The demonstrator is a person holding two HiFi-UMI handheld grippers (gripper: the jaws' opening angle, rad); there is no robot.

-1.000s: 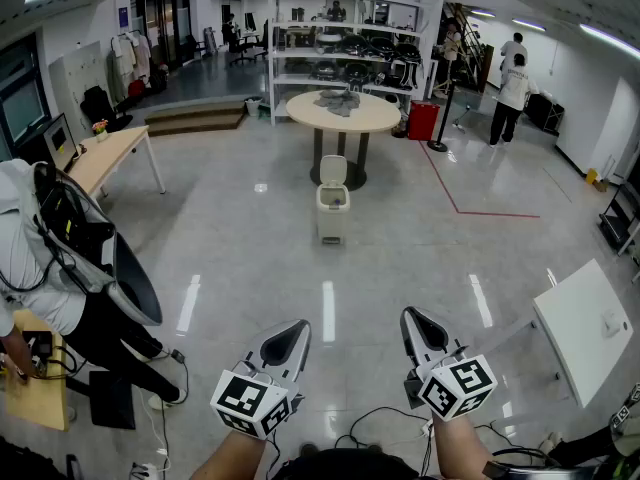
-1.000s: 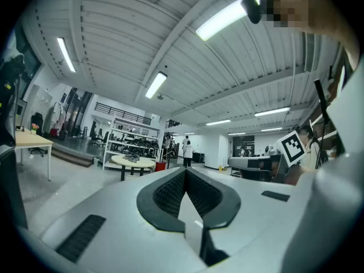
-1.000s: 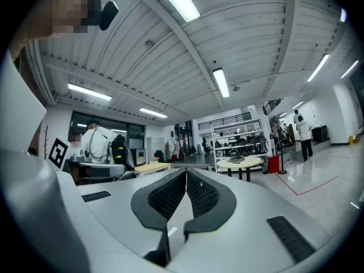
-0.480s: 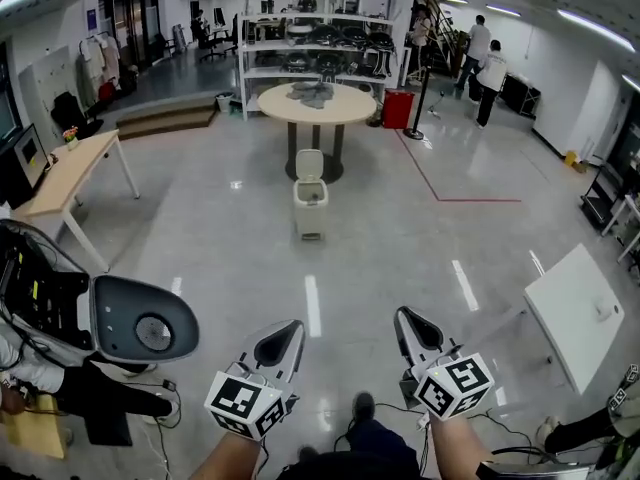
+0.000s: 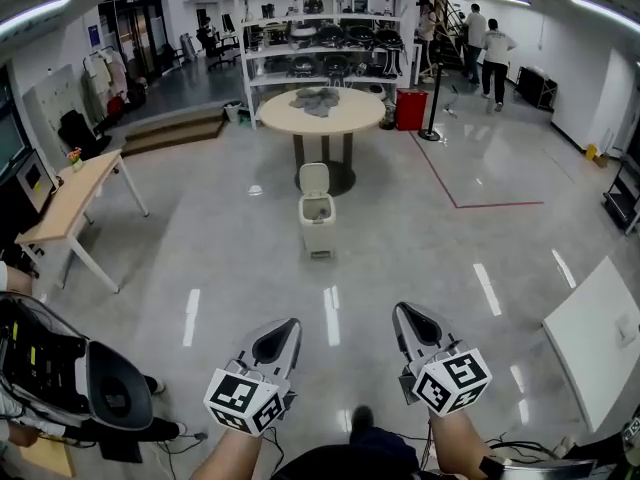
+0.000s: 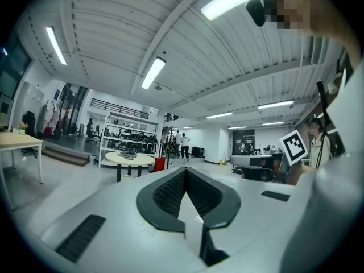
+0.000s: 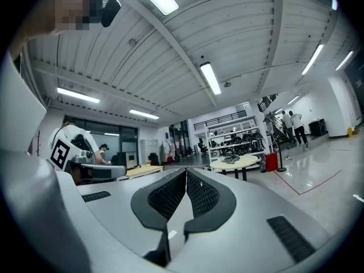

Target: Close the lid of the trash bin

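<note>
- The trash bin (image 5: 318, 224) stands on the glossy grey floor (image 5: 200, 258), a little above the centre of the head view. It is well apart from both tools.
- Its lid (image 5: 313, 178) is raised and upright at the far edge, so the mouth of the bin is open.
- Just behind the bin is a round worktop (image 5: 324, 113) on a dark pedestal. A heap of grey stuff (image 5: 318, 100) lies on it, and I cannot make out what it is.
- The left gripper (image 5: 283, 336) is at the bottom of the frame, left of centre, pointing up-frame towards the bin. In its own view the tongs (image 6: 185, 172) are clenched tip to tip with nothing between them.
- The right gripper (image 5: 411, 326) is level with it, right of centre. Its tongs (image 7: 186, 172) are also pressed together and empty.
- Each gripper has a marker cube at its near end, with my forearms below them at the bottom edge.
- A white shelving rack (image 5: 320, 38) runs across the top of the frame behind the round worktop, with a red bin (image 5: 409, 109) just to its right.
- Two people (image 5: 487, 44) stand at the upper right.
- A wooden desk (image 5: 75, 196) sits at the left edge, and a white table (image 5: 598, 336) at the lower right.
- At the lower left a person (image 5: 12, 408) is bent over grey equipment (image 5: 112, 398).
</note>
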